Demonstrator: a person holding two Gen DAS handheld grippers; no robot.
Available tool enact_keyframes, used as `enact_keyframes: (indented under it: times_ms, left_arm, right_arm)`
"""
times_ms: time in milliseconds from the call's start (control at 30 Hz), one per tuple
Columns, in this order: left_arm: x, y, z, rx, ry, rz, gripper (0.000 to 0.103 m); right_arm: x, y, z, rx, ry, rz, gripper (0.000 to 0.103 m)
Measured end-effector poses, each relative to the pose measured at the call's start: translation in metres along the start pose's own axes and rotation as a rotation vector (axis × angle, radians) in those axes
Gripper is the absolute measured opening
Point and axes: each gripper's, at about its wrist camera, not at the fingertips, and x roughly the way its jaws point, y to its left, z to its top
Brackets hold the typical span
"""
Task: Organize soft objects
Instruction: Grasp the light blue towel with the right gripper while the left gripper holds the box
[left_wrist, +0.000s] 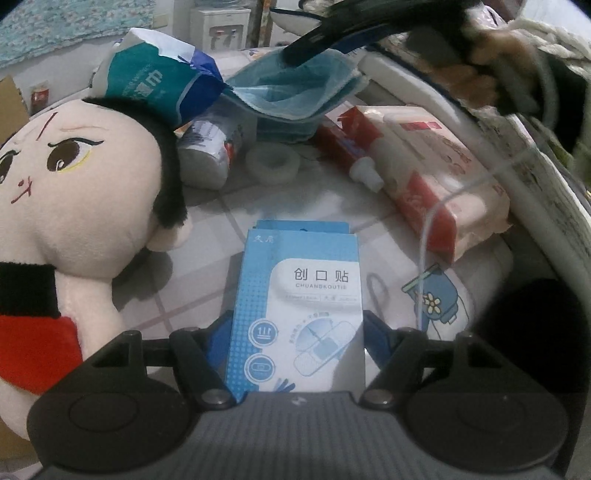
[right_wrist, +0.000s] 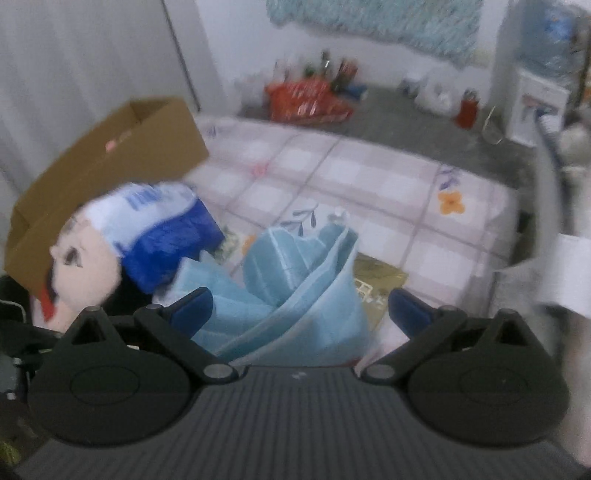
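Observation:
My left gripper (left_wrist: 297, 328) is shut on a blue and white bandage box (left_wrist: 299, 314), its blue pads against the box's two sides. A plush doll (left_wrist: 74, 206) with black hair and a red top lies at the left. Blue face masks (left_wrist: 295, 88) hang at the back under the other gripper's black finger. In the blurred right wrist view, my right gripper (right_wrist: 299, 306) stands open with the light blue face masks (right_wrist: 295, 288) bunched between its fingers. The doll's head (right_wrist: 85, 269) and a blue and white soft pack (right_wrist: 162, 229) lie to its left.
A red tissue pack (left_wrist: 424, 173), a white tube (left_wrist: 384, 155), a tape roll (left_wrist: 271, 166) and a blue-white pack (left_wrist: 159, 81) lie on the checked bedspread (right_wrist: 369, 184). An open cardboard box (right_wrist: 107, 170) stands at the left. A water dispenser (right_wrist: 532, 99) and bottles stand by the far wall.

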Motion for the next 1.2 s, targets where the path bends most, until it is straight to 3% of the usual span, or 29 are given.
enact_keyframes:
  times_ms: [100,200,300,900,1000,1033,1067,1100,1133,1167,1200]
  left_arm:
    - [0.000,-0.001,0.000,0.008,0.000,-0.005,0.073]
    - [0.000,0.001,0.001,-0.001,0.002,-0.015,0.073]
    - [0.000,0.003,0.001,-0.007,0.002,-0.023,0.073]
    - [0.000,0.004,0.001,-0.003,0.001,-0.026,0.073]
    - [0.000,0.004,0.001,-0.001,0.000,-0.025,0.073]
    - [0.000,0.004,0.000,0.001,0.000,-0.024,0.073]
    - [0.000,0.004,0.001,0.003,0.000,-0.023,0.073]
    - [0.000,0.004,0.001,0.003,0.000,-0.021,0.073]
    - [0.001,0.003,0.001,0.004,0.000,-0.019,0.073]
    - [0.001,0.003,0.001,0.003,-0.001,-0.017,0.072]
    - [0.000,0.002,0.001,0.003,-0.003,-0.015,0.072]
  right_arm:
    - [0.026,0.005,0.003,-0.053,0.075,0.073,0.102]
    - [0.037,0.016,0.004,-0.140,0.115,0.089,0.102]
    - [0.042,0.019,0.007,-0.146,0.152,0.154,0.102]
    - [0.064,-0.005,0.020,-0.109,0.216,0.185,0.101]
    - [0.060,-0.003,0.016,-0.116,0.205,0.153,0.091]
    - [0.058,-0.003,0.015,-0.117,0.200,0.131,0.081]
    - [0.056,-0.003,0.015,-0.117,0.193,0.095,0.060]
    - [0.053,-0.005,0.015,-0.108,0.185,0.057,0.050]
    - [0.050,-0.010,0.016,-0.074,0.180,0.039,0.030]
    - [0.047,-0.014,0.016,-0.045,0.176,0.022,0.017]
    - [0.043,-0.015,0.014,-0.033,0.168,0.008,0.016]
